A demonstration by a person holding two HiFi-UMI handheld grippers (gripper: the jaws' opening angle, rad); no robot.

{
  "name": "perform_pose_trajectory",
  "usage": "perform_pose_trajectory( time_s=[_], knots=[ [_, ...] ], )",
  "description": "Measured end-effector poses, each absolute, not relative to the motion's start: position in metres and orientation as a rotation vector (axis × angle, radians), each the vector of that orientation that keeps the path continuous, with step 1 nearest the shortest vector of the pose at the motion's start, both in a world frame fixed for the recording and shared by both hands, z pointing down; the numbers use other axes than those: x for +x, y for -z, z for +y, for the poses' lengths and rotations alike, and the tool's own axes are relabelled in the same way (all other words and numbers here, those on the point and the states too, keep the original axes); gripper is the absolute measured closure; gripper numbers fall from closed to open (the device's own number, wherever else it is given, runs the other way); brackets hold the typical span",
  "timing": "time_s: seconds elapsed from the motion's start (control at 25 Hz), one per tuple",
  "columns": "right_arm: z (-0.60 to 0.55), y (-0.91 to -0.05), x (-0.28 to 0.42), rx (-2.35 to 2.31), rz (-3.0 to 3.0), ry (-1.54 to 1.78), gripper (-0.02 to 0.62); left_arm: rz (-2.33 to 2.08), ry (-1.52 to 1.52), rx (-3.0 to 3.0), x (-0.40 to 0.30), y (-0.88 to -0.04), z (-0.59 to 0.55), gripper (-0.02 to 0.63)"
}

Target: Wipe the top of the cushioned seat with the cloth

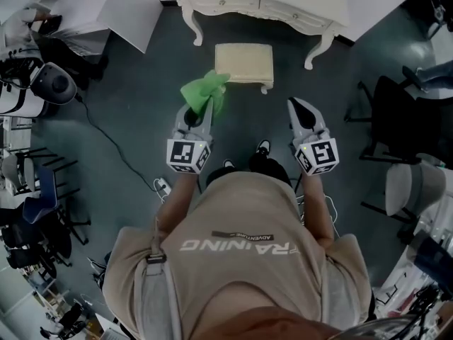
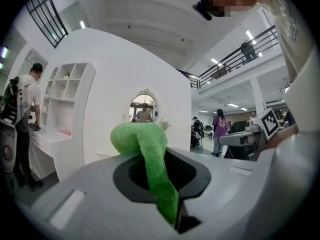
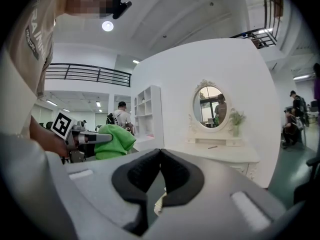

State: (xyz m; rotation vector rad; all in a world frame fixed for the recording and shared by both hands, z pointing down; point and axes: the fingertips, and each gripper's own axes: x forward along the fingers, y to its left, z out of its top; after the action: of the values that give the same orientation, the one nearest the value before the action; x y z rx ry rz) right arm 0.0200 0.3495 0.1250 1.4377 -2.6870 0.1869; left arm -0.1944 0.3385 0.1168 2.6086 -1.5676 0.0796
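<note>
1. Left claw: jaws clamped on a green cloth. A strip of it runs down between the pads, and the rest bunches in a rounded lump past the tips.

2. Right claw: jaws narrow, pads meeting at the tips, nothing gripped. It is level with the left claw and well apart from it. The cloth shows at the left of its view.

3. Marker cubes, 2: 1 on the rear of each claw, each held in a hand of the person in the beige shirt.

4. Seat: a cream cushioned stool with a rectangular top, standing on the floor ahead of both claws. In the head view the cloth overlaps its near left corner; whether they touch cannot be told.

5. Counter: white, with curved legs, just beyond the seat. An oval mirror stands on it against a white wall.

6. Shelf unit: white, left of the counter.

7. Cable: dark, trailing over the floor at left.
</note>
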Motion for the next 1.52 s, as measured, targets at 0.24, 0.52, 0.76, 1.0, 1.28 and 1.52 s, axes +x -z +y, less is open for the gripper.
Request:
perform_pose_trajectory(
  time_s=[0.24, 0.52, 0.76, 1.0, 1.28, 1.52],
  knots=[
    [0.294, -0.132, 0.049, 1.360, -2.749, -0.159, 0.594, -1.626, -0.106, 2.609, -0.160, -0.105, 0.295, 0.558],
    [0.251, -0.147, 0.083, 1.278, -2.788, -0.219, 0.594, -1.710, -0.133, 2.520, -0.131, -0.110, 0.263, 0.558],
    [0.217, -0.160, 0.088, 1.236, -2.795, -0.267, 0.594, -1.744, -0.176, 2.489, -0.127, -0.114, 0.238, 0.559],
    [0.190, -0.165, 0.066, 1.214, -2.791, -0.273, 0.594, -1.717, -0.163, 2.499, -0.140, -0.121, 0.209, 0.558],
    [0.149, -0.153, 0.041, 1.286, -2.719, -0.276, 0.594, -1.609, -0.118, 2.557, -0.163, -0.126, 0.156, 0.559],
    [0.109, -0.139, -0.003, 1.338, -2.704, -0.278, 0.594, -1.541, -0.077, 2.609, -0.204, -0.121, 0.106, 0.558]
  ],
)
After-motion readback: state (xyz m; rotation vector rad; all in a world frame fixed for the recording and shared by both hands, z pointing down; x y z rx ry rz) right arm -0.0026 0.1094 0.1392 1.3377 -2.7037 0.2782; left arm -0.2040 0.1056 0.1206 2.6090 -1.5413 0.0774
